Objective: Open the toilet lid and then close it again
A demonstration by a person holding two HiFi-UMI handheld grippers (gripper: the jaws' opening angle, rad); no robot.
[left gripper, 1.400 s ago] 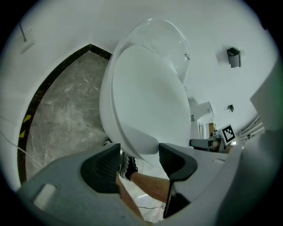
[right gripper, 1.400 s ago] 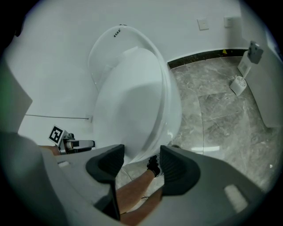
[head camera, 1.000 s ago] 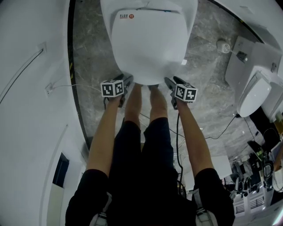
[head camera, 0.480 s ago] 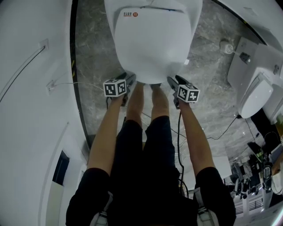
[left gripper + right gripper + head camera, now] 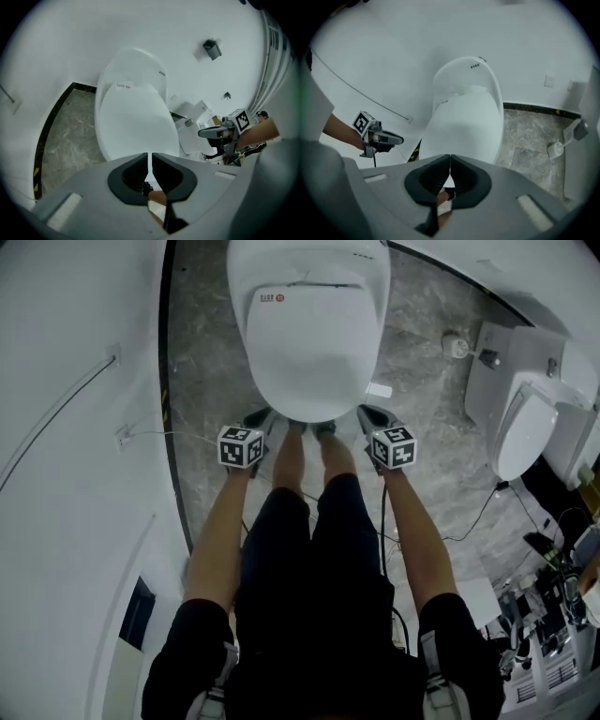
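Observation:
The white toilet (image 5: 309,343) stands ahead of me with its lid (image 5: 314,352) down flat. My left gripper (image 5: 260,417) hangs just off the lid's front left edge and my right gripper (image 5: 368,415) off its front right edge; neither touches it. Both pairs of jaws have just been closing and nothing lies between them. The left gripper view looks down over the lid (image 5: 136,124) past the left gripper (image 5: 151,157), whose jaws stand together. In the right gripper view the right gripper (image 5: 450,159) is likewise shut above the lid (image 5: 466,122).
A curved white wall (image 5: 75,427) runs along the left. A second toilet (image 5: 520,427) stands at the right, with a small round fixture (image 5: 457,345) on the marble floor beside it. Cables (image 5: 469,517) trail over the floor. The person's feet (image 5: 309,427) stand at the bowl's front.
Both grippers have lifted away from the lid's front edge and their jaws have gone from wide apart to together. The lid stays down.

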